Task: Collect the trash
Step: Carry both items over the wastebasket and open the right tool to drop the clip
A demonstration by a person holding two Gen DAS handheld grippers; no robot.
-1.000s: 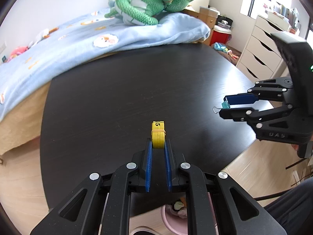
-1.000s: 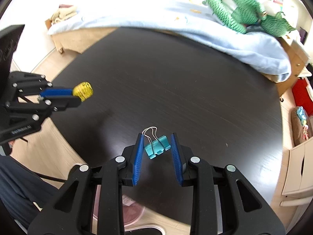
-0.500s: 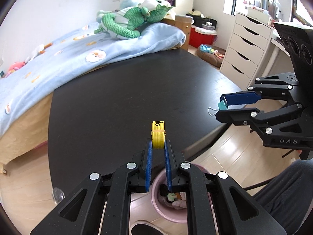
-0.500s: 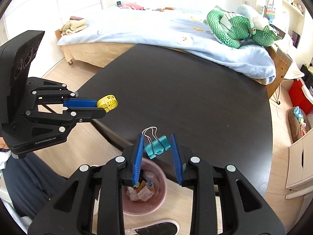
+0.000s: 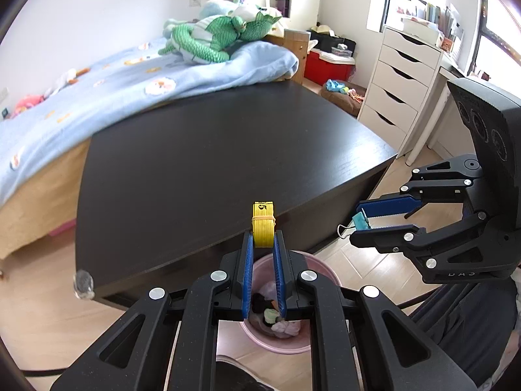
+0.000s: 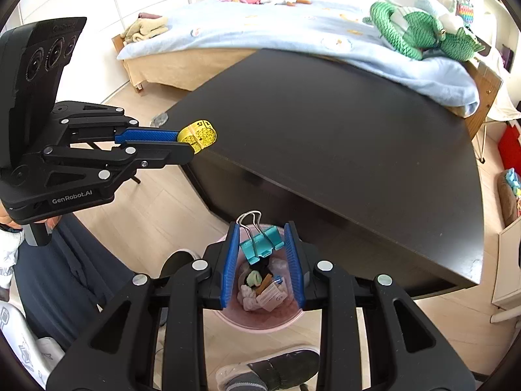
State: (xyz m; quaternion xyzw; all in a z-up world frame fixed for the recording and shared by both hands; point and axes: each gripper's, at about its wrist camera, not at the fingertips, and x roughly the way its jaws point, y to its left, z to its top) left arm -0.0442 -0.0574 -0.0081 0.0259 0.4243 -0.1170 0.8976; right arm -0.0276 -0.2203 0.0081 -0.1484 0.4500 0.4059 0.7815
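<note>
My left gripper is shut on a rolled yellow measuring tape and holds it above the pink trash bin. My right gripper is shut on a teal binder clip, right over the same bin, which holds several pieces of rubbish. Each gripper shows in the other's view: the right one with the clip, the left one with the tape. Both are off the front edge of the dark table.
A bed with a blue quilt and a green plush toy stands behind the table. A white drawer unit is at the right. The person's shoe and legs are beside the bin on the wood floor.
Both grippers have pulled back from over the table and down toward the bin, each still holding its item. The bin has come fully into view beneath them.
</note>
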